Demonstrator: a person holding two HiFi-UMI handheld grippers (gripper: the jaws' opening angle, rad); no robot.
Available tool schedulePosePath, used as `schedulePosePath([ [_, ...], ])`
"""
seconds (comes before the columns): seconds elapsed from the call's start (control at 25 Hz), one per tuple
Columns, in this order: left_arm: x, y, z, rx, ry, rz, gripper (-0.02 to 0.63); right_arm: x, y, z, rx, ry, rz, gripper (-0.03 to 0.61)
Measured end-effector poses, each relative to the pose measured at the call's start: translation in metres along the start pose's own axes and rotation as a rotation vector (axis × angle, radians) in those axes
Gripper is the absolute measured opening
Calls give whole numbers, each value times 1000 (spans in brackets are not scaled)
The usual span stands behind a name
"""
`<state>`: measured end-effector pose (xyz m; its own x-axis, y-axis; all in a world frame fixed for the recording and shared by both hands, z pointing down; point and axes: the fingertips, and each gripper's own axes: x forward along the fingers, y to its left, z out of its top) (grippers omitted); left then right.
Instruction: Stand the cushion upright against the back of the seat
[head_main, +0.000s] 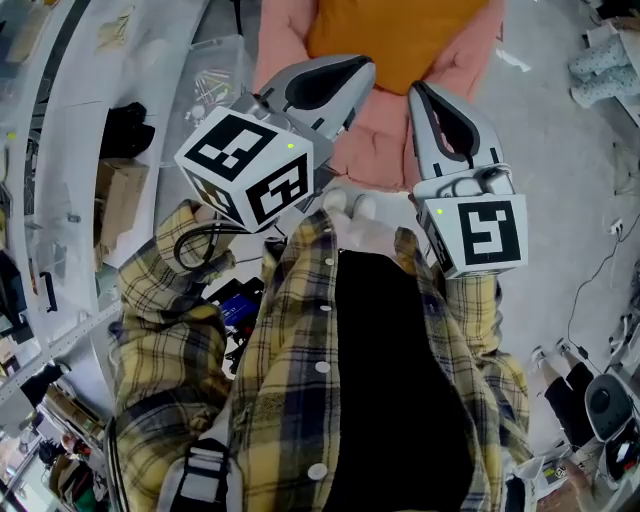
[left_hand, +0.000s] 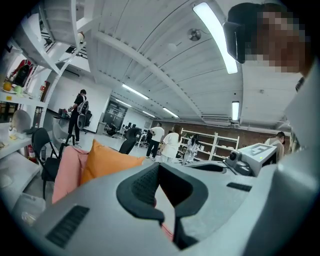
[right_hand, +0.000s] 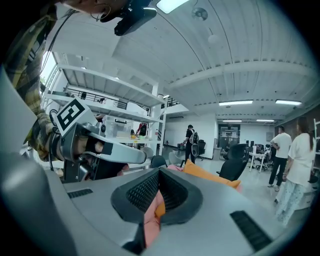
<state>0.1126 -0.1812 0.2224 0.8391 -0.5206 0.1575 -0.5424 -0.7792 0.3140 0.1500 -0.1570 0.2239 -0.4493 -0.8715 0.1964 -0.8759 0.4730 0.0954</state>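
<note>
Orange cushion (head_main: 400, 35), pale pink seat (head_main: 375, 150), grey floor (head_main: 560, 150). The left tongs (left_hand: 159, 170) and right tongs (right_hand: 159, 175) are light grey with black ribbed pads (right_hand: 142, 192); their marker cubes (head_main: 245, 170) are white with black squares. The person's shirt (head_main: 190, 380) is yellow-and-navy plaid with white buttons, over a black top (head_main: 390, 380).

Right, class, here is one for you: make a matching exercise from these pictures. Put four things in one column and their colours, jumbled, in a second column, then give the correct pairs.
Things:
1. cushion
2. seat
3. shirt
4. marker cube

Colours:
a. pink
b. black and white
c. orange
d. yellow plaid

Pairs: 1-c, 2-a, 3-d, 4-b
</note>
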Motion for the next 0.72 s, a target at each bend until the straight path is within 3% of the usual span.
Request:
schedulePosePath([
  [0.72,11,-5,8,7,-25,11,3,3,-6,-4,10,-4,7,15],
])
